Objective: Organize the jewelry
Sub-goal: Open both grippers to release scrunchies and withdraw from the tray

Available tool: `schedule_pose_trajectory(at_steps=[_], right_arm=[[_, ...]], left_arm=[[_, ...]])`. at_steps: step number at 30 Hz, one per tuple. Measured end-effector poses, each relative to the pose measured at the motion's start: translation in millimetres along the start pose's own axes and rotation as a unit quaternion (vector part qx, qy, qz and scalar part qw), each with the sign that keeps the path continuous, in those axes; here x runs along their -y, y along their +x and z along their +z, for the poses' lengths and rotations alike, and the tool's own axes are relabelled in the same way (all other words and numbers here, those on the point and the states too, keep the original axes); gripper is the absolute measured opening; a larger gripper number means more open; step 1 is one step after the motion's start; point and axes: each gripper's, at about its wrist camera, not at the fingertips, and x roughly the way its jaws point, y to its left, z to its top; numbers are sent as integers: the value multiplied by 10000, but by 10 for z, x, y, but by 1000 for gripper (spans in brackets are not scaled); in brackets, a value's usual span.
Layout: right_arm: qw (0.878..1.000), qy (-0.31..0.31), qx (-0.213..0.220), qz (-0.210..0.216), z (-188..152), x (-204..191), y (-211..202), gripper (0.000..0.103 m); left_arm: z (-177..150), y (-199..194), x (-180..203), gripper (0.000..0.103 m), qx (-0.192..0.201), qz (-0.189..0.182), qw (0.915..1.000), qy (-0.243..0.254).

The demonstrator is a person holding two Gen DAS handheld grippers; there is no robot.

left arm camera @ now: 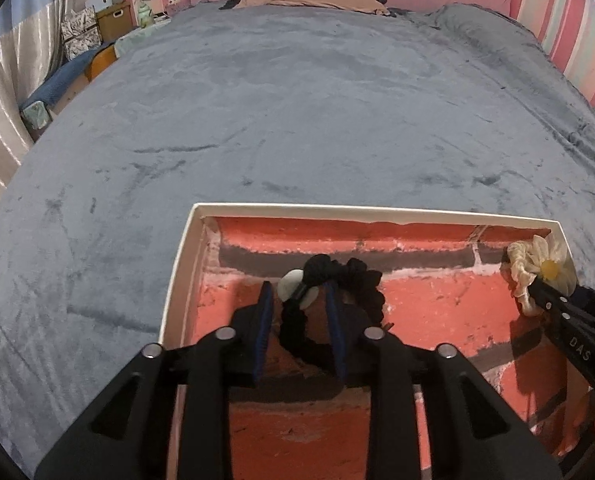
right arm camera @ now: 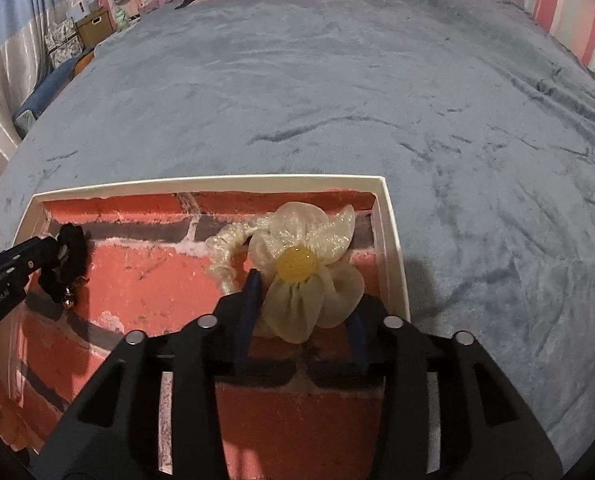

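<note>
Taking the white-rimmed box (left arm camera: 177, 272) with its brick-print floor as my landmark, I start at its left half. My left gripper (left arm camera: 302, 316) points steeply down into it, and the black scrunchie (left arm camera: 353, 280) with a pale disc charm lies on the floor between my blue pads (left arm camera: 266, 316). The jaws stand apart; the scrunchie's loop runs around the right pad, while the left pad shows clear floor beside it, so I judge nothing is pinched and the piece rests on the floor by its own weight. It lies near the left wall but apart from it, in its own share of the box.

Over in the right half, my right gripper (right arm camera: 303, 304) is angled down in the same way. The cream flower scrunchie (right arm camera: 309, 272) with its yellow centre lies in the far right corner, its petals just beside the right wall and its ruffled band curling toward the box's middle. My jaws are apart here too, one on either side of the flower; the petals hide the right pad's tip, so I cannot say whether it brushes the fabric.

The two pieces sit well apart, with bare floor between them. The walls are low and the top is open, so I judge lifting straight out the safest exit. All around the box the grey-blue plush blanket (right arm camera: 457, 120) is free.
</note>
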Motion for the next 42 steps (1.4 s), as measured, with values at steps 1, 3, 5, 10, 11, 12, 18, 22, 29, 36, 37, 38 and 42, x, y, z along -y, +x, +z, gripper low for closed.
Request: schedule_pose_trajectory(at_steps=[1, 3, 5, 10, 11, 12, 18, 22, 29, 36, 37, 38, 42], right_arm=[[10000, 29, 25, 42, -1, 9, -26, 49], [9998, -2, 159, 88, -14, 15, -134, 54], [9995, -95, 293, 38, -37, 10, -257, 60], [9983, -39, 570, 132, -115, 62, -629, 73], [9977, -28, 649, 169, -149, 70, -757, 75], [9973, -29, 703, 196, -176, 71, -851, 77], [9937, -89, 1040, 408, -362, 81, -1571, 80], [9911, -124, 1193, 581, -544, 95, -2053, 80], [9853, -148, 1557, 684, -1118, 206, -2864, 84], [9809, -274, 1848, 536, -1981, 237, -3327, 92], [9805, -300, 1876, 511, -2077, 223, -3341, 94], [9795, -320, 1938, 451, -2256, 217, -3385, 95], [9780, -374, 2029, 317, -2717, 205, -3421, 98]], left_arm=[[1, -34, -6, 42, 35, 24, 10000, 3], [-6, -118, -22, 48, 110, 31, 9999, 11], [-12, -251, -42, 53, 192, -9, 9998, -1], [-113, -733, -76, 59, 480, -71, 9988, -19], [-133, -835, -83, 59, 525, -101, 9986, -28], [-156, -951, -91, 60, 594, -124, 9982, -37], [-415, -1821, -145, 60, 1047, -197, 9943, -51], [-704, -2479, -199, 63, 1365, -170, 9905, -4], [-1377, -3428, -262, 81, 1866, -145, 9823, 19], [-2271, -3954, -314, 91, 2181, -145, 9758, 58], [-2359, -3980, -338, 91, 2197, -111, 9755, 35], [-2466, -4001, -350, 92, 2211, -75, 9752, 9], [-2910, -4032, -444, 95, 2260, 12, 9740, -122]])
